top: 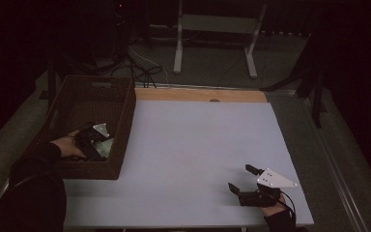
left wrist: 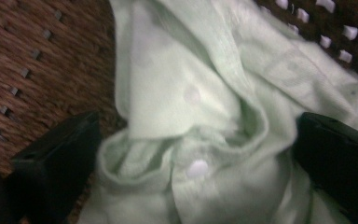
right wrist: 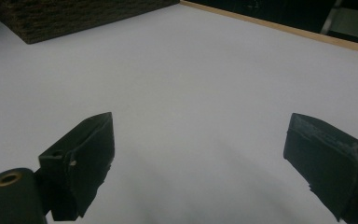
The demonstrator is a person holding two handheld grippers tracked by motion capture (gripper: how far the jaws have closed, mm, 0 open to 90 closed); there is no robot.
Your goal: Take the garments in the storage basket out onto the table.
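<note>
Down in the wicker basket (top: 125,116), the left hand-held gripper (left wrist: 191,154) gapes wide around a soft, light, pale green garment (left wrist: 191,93); its bunched snap-button fold looks the best hold. The right hand-held gripper (right wrist: 200,158) hangs wide over the table (right wrist: 191,70).

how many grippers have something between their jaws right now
1. The left gripper, down in the wicker basket, has its jaws either side of a pale green garment. The right gripper hangs open over the bare table.
</note>
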